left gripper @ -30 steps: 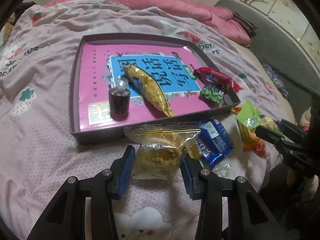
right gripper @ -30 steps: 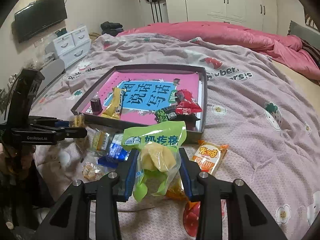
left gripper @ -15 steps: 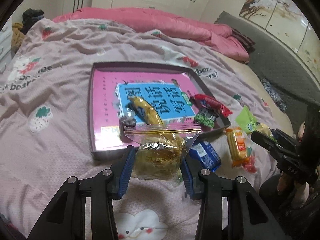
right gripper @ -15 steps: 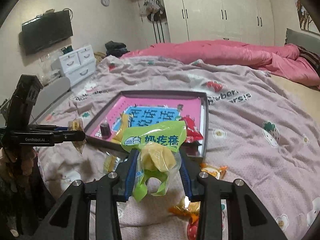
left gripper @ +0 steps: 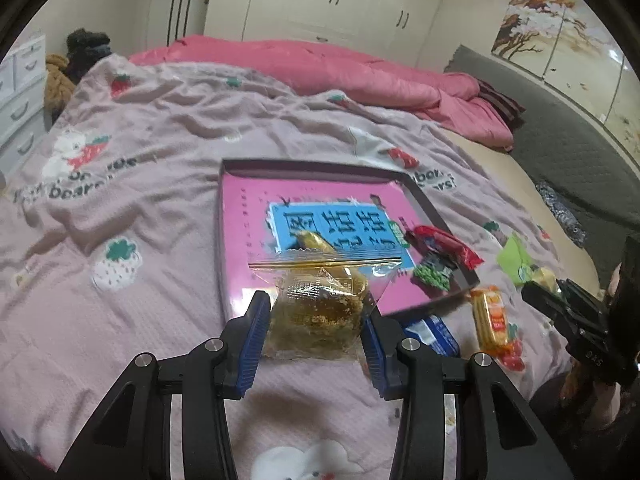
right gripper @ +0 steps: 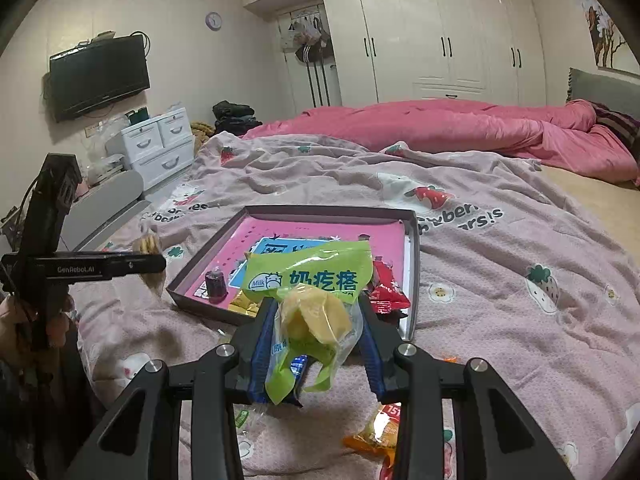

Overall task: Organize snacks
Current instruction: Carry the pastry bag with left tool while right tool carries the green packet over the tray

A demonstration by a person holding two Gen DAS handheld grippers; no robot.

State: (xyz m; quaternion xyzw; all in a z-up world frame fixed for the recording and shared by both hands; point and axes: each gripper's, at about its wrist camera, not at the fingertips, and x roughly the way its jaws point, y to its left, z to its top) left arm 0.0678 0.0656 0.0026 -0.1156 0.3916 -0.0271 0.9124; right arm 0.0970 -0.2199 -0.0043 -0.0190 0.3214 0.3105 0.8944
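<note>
Two grips — left fingers [left gripper: 314,334] on clear cake packet [left gripper: 316,316], right fingers [right gripper: 316,344] on green bag [right gripper: 308,296] — above tray [left gripper: 320,166] near edge.

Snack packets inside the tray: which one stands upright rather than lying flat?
The small dark jelly cup, upright at the tray's near left corner; the gold, red and green packets lie flat.

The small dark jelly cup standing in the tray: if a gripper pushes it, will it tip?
Probably yes: the jelly cup stands upright and narrow on the tray's smooth pink floor. It looks light, so it may slide first.
</note>
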